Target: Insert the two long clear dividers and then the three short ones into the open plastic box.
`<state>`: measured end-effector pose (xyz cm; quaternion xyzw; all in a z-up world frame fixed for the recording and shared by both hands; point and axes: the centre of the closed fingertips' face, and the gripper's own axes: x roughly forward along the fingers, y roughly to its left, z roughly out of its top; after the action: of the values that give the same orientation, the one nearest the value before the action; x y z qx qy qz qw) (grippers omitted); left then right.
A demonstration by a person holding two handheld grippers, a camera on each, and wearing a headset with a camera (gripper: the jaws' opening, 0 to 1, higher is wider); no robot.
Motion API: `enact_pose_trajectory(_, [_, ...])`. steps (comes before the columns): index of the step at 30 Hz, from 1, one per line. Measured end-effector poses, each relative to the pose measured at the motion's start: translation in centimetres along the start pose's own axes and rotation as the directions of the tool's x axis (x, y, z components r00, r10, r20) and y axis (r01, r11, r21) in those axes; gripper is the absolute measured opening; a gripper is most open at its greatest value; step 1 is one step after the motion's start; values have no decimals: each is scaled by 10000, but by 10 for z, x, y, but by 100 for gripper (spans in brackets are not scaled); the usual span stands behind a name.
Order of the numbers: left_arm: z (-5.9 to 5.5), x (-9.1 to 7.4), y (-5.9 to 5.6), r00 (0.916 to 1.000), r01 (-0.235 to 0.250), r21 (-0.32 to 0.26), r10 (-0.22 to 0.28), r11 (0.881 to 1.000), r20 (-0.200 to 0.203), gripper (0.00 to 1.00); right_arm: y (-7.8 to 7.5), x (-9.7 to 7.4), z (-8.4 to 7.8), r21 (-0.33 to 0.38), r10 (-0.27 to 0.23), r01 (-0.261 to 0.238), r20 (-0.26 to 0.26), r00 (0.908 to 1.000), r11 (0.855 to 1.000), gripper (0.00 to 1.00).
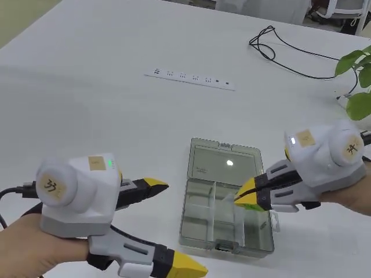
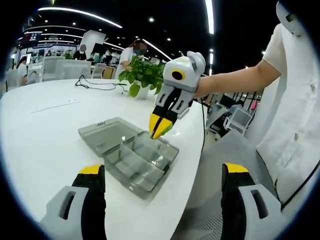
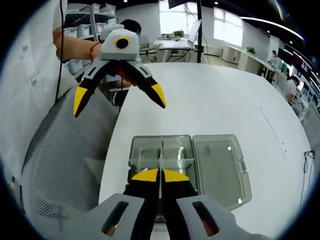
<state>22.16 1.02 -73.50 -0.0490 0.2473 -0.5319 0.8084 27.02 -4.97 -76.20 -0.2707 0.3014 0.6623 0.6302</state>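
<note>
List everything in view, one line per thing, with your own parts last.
table: one, white, under everything.
plastic box: one, clear grey, lid open, between the grippers.
seated dividers: count unclear, clear, crossing inside the box.
held divider: one, clear, above the box.
strip: one, white, beyond the box.
cable: one, black, far right.
plant: one, green, right edge.
left gripper: one, white with yellow tips, open, left of the box.
right gripper: one, same colours, shut on the held divider.

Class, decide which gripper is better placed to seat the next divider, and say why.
Right. The right gripper is shut on a clear divider over the box; the left gripper is open, empty, off to the box's side.
</note>
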Motion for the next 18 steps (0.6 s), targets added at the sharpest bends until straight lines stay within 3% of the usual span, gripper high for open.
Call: enact_pose_trajectory(18, [0,0,-1,10000,84,21,-84,10000,9,98,-2,15,-4,29,85,-84,-286,9996,10000,2])
